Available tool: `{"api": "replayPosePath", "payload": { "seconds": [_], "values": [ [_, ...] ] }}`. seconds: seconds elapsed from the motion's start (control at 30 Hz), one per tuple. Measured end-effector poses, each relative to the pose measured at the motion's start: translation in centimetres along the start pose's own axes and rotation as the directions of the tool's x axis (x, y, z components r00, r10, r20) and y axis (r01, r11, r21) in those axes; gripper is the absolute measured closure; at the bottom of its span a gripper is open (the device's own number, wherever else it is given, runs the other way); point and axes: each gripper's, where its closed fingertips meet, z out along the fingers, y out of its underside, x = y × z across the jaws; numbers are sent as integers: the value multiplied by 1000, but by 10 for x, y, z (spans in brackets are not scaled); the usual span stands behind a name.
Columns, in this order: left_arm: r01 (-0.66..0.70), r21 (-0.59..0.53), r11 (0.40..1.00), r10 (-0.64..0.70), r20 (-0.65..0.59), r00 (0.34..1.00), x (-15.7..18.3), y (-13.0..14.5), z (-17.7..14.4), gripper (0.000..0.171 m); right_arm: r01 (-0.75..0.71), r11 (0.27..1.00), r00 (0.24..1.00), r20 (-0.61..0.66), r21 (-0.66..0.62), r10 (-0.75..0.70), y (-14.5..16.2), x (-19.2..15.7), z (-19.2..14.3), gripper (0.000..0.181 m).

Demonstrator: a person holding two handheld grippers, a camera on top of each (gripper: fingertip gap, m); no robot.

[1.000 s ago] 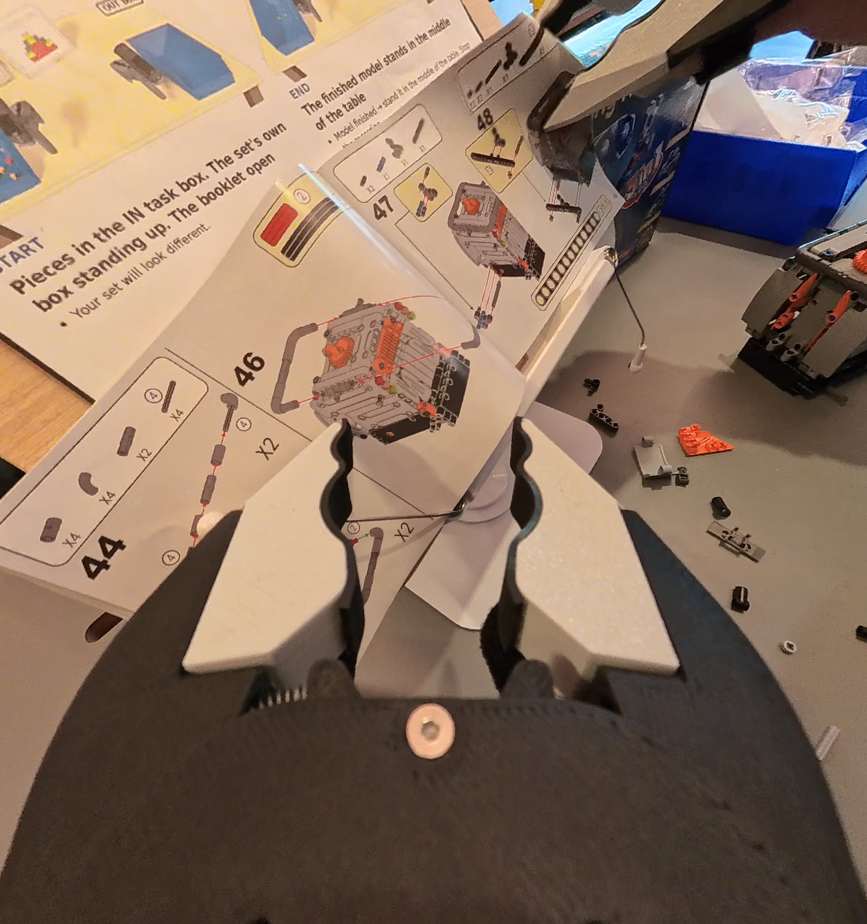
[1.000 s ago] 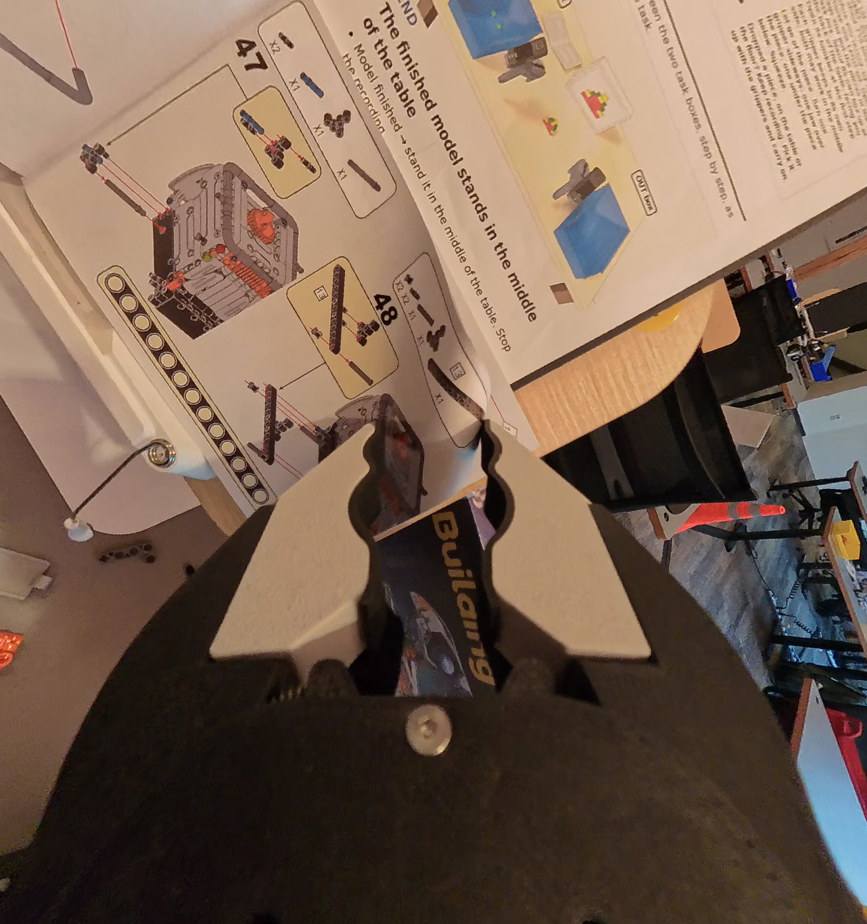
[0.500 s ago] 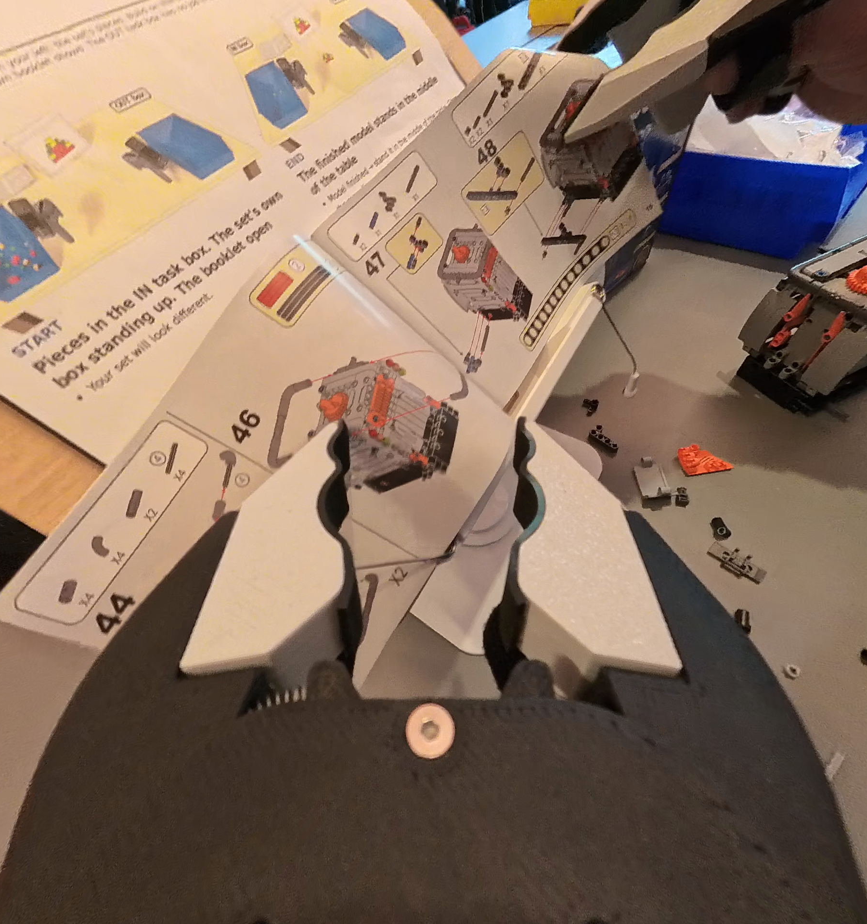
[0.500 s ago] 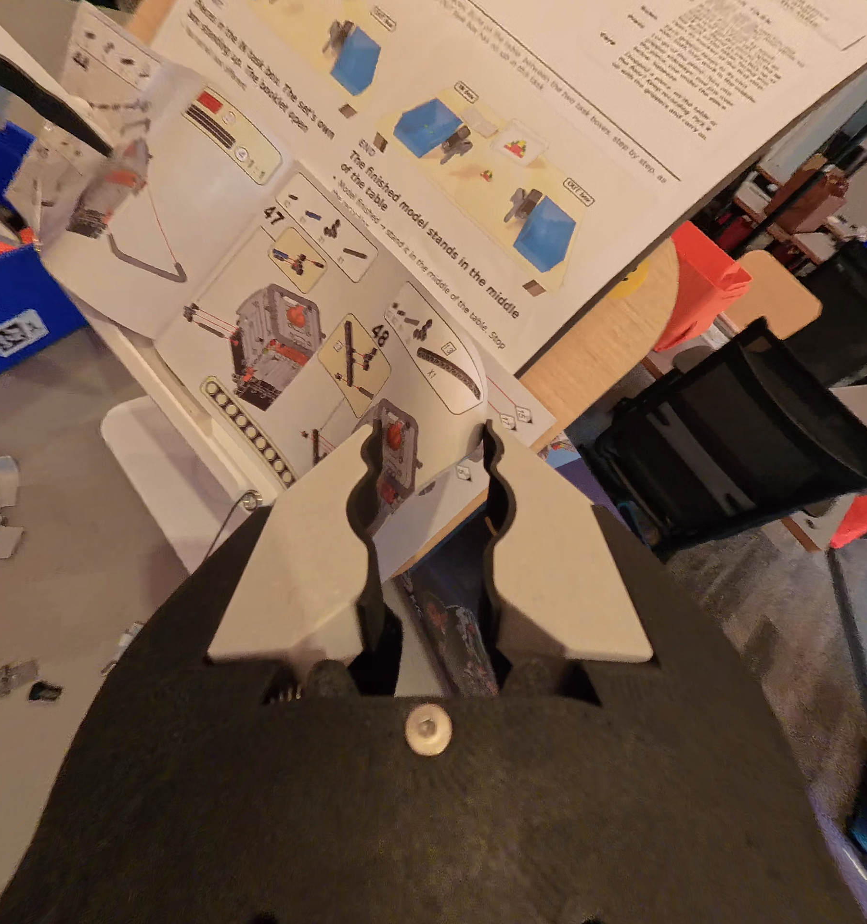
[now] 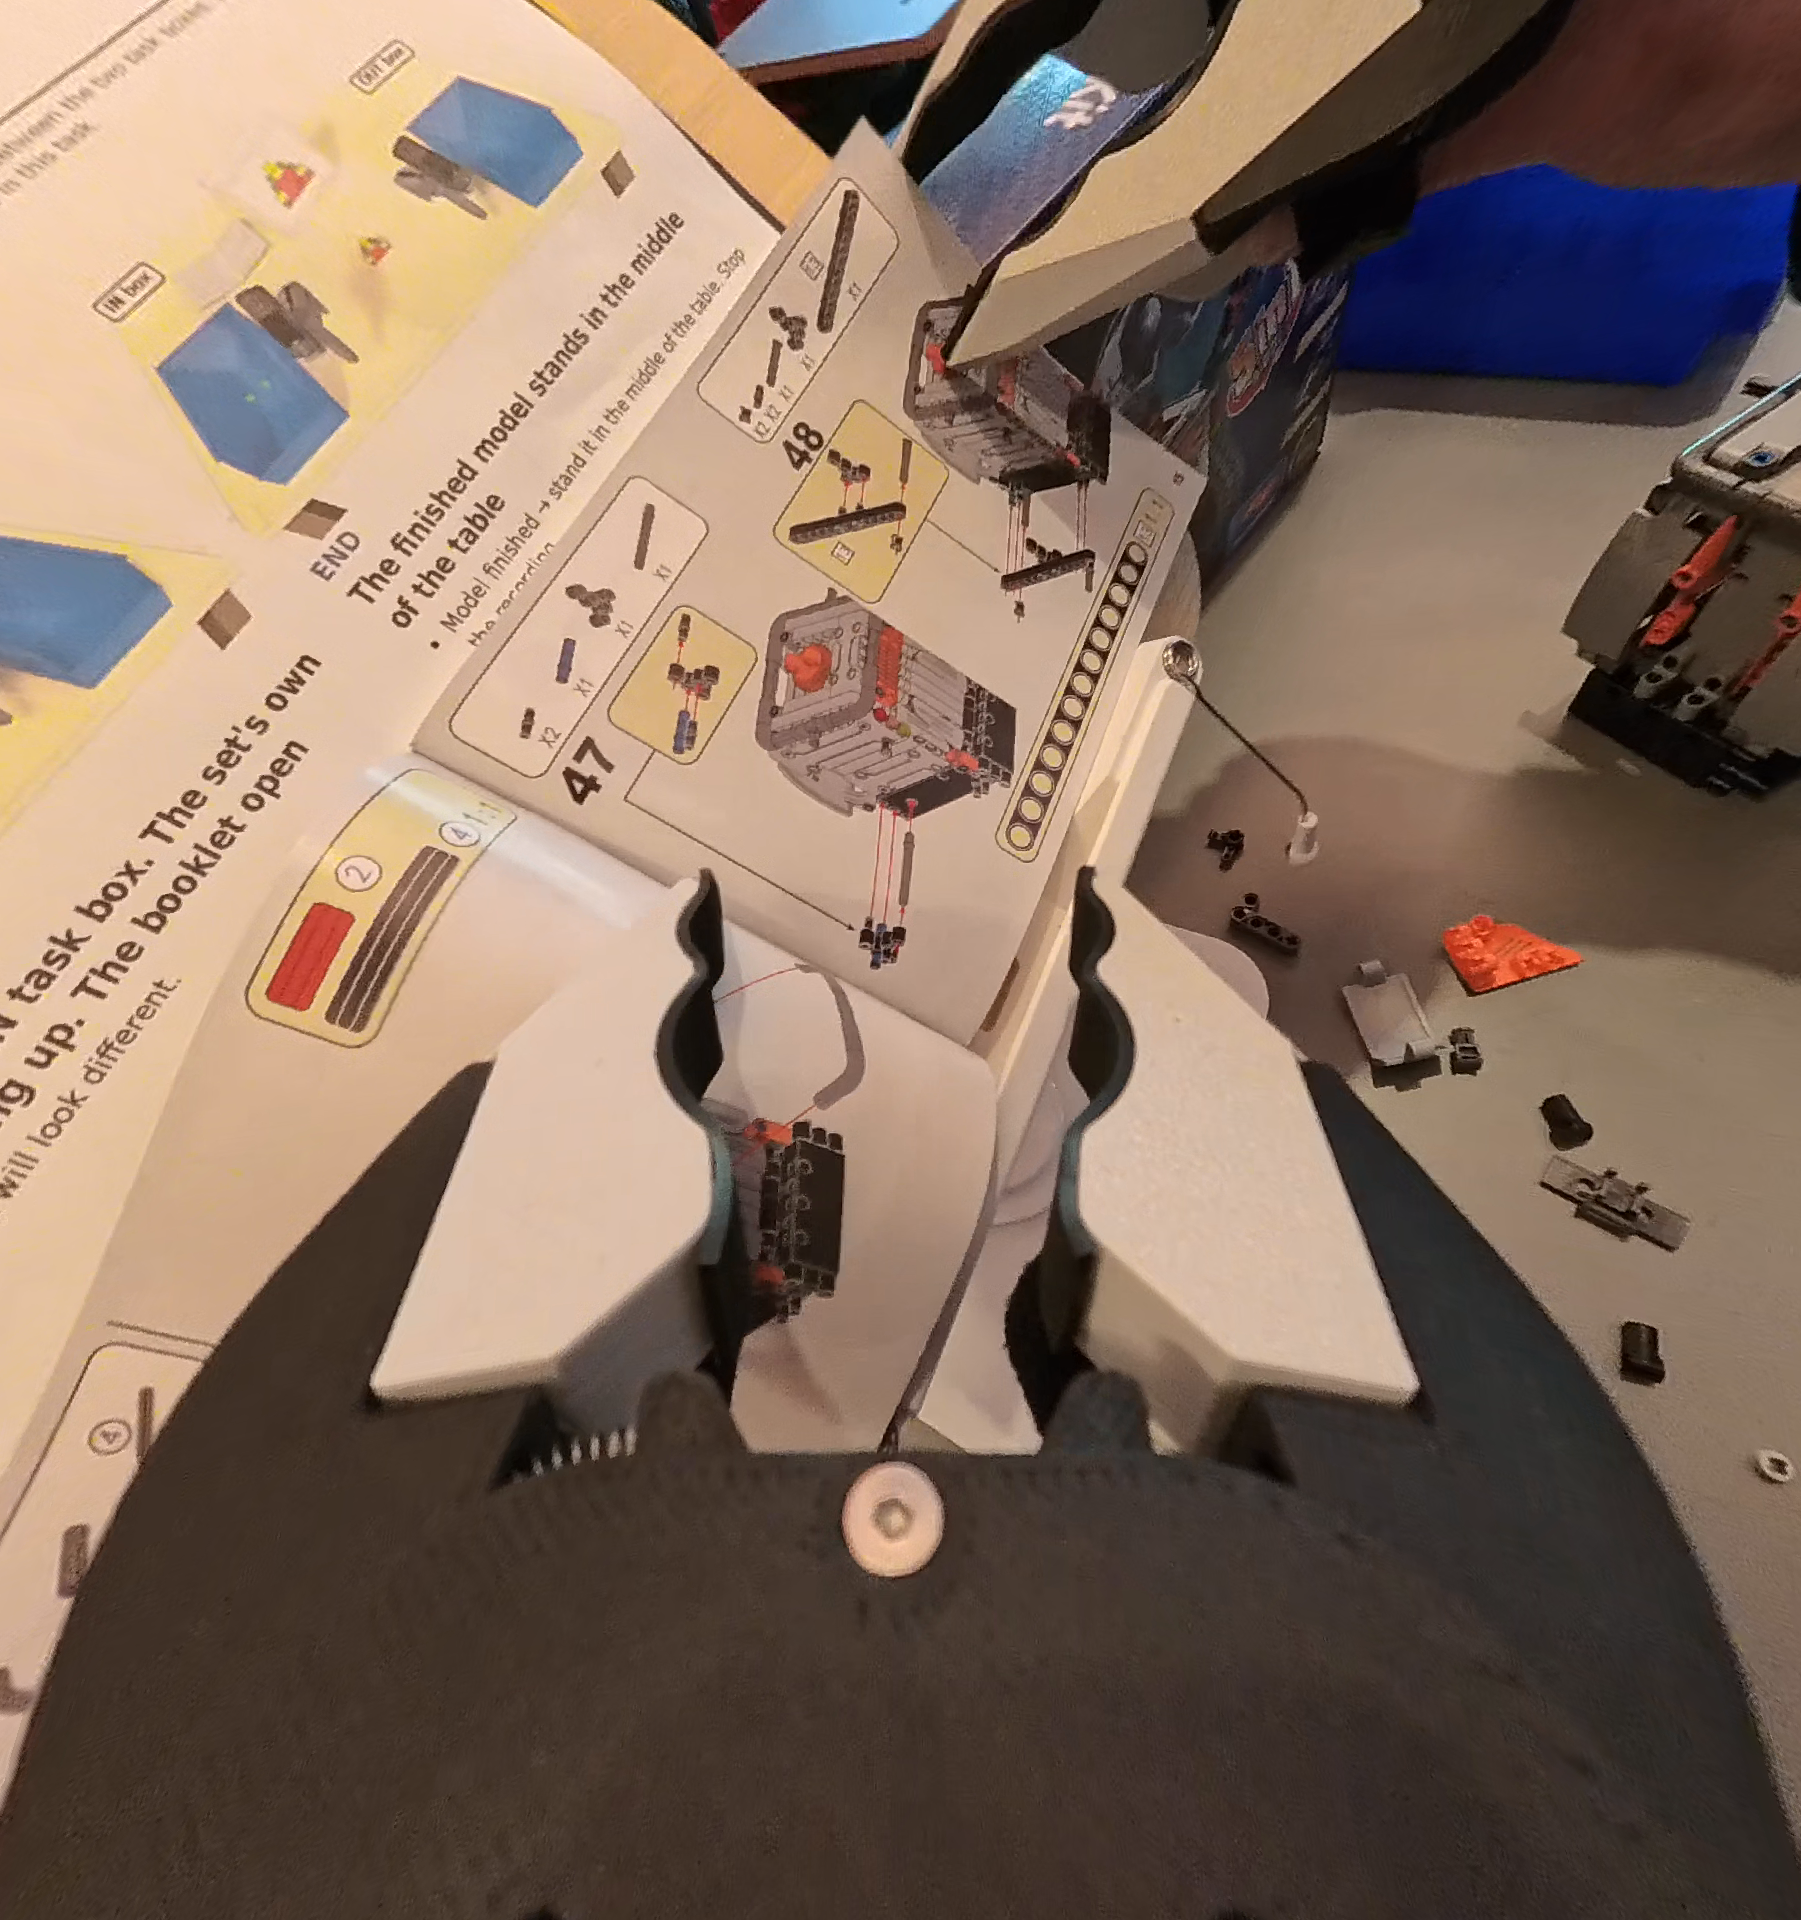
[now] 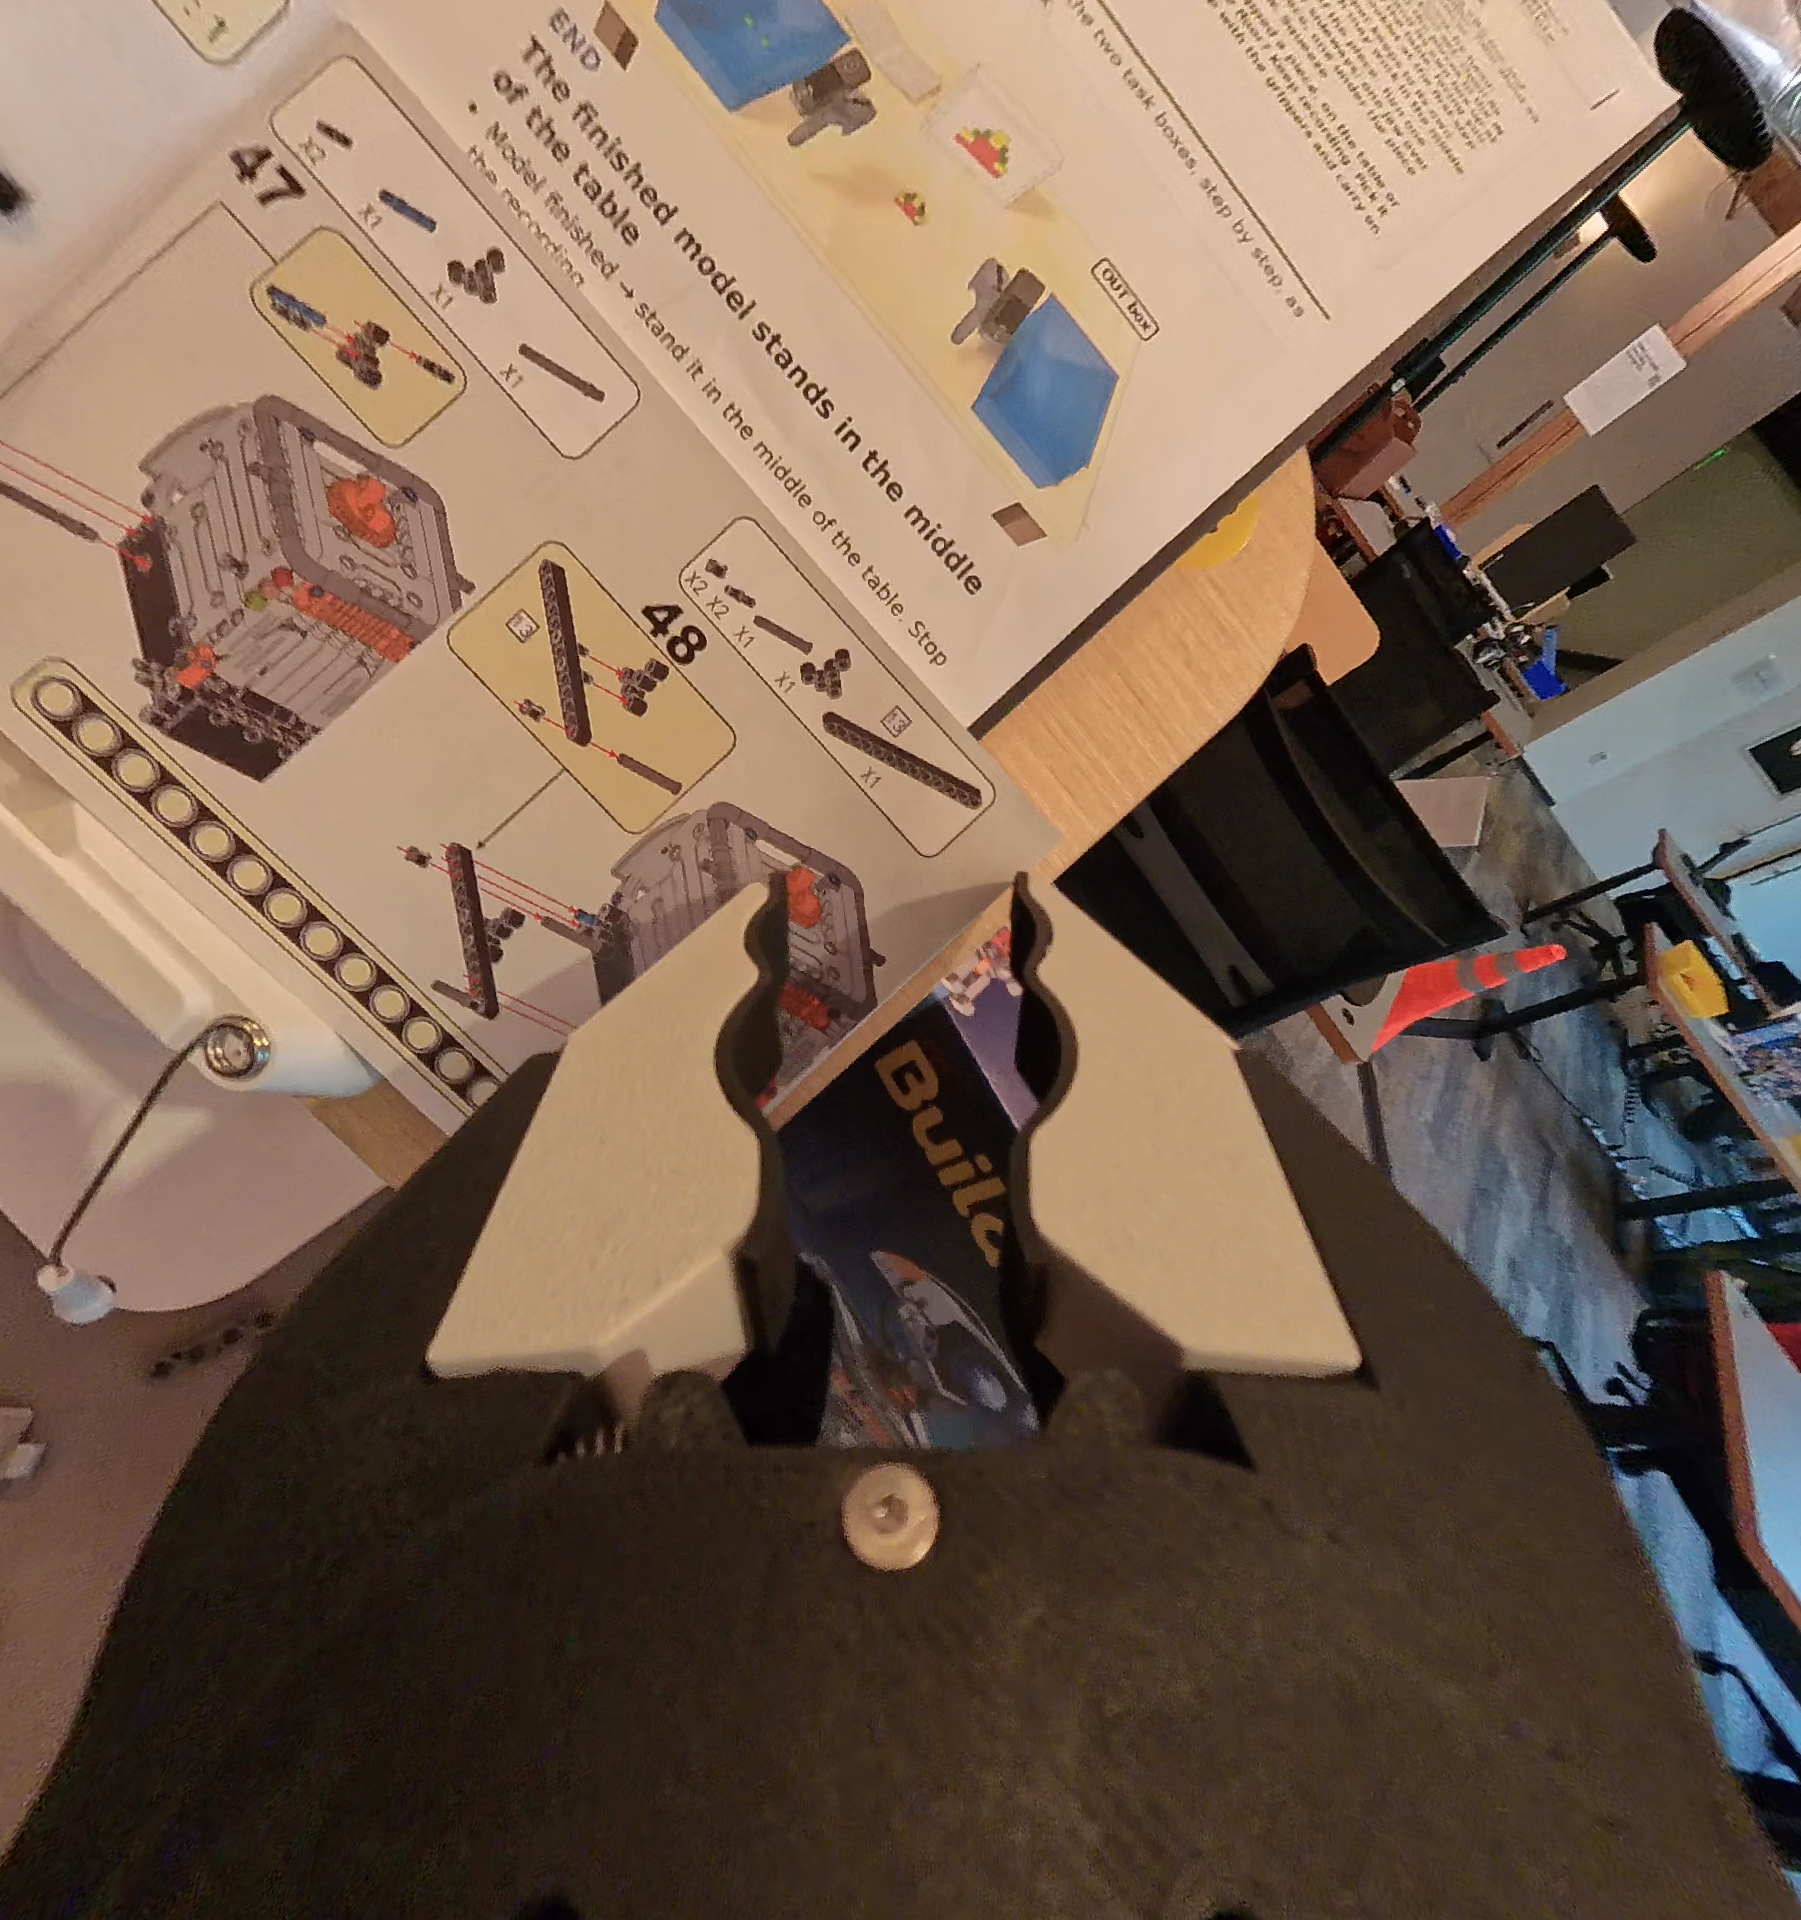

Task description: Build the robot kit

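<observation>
Open white building-instruction booklet propped upright on a white plastic stand with a thin wire page clip, spine running up and away from the grey tabletop, left-hand page curling forward and down. Left gripper low in front of the stand, pointing up the spine; white fingers set well apart, the curled page lying between them against the inner face of the left one, not pinched as far as visible. Right gripper reaching over the booklet's top outer corner from above, fingers also parted, nothing gripped; one fingertip touching or just over the printed page, hard to tell which.

Behind the booklet, a dark blue printed cardboard box, seen through the right gripper's gap. Behind that, a large white printed sheet on a pale wooden board.

Left wrist view only: a half-built grey-and-black brick model with orange parts to the right, a blue plastic bin beyond it, scattered small black and grey pieces and an orange plate. Right wrist view only: a black chair, an orange cone and further tables beyond the table edge.
</observation>
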Motion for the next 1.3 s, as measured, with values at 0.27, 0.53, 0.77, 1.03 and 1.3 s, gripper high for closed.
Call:
{"api": "replayPosePath", "payload": {
  "seconds": [0.27,0.53,0.77,1.03,1.3],
  "values": [
    [13,8,1000,-13,-7,1000,0,0,0,107,34,998,995,-98,60,-28,-9,12,-9,164],
    [46,23,999,-46,-21,999,0,-2,0,107,-107,990,990,98,92,98,-14,-10,-16,181],
    [52,20,998,-51,-22,998,1,-2,1,106,-125,980,981,167,157,98,-27,-27,-26,181],
    [127,112,986,-114,-115,987,15,-30,-5,112,-283,926,911,373,250,178,-56,-56,-47,181],
    [457,261,850,-294,-486,823,43,-93,-4,127,-674,693,610,722,257,325,-85,-67,-75,181]
  ]
}}
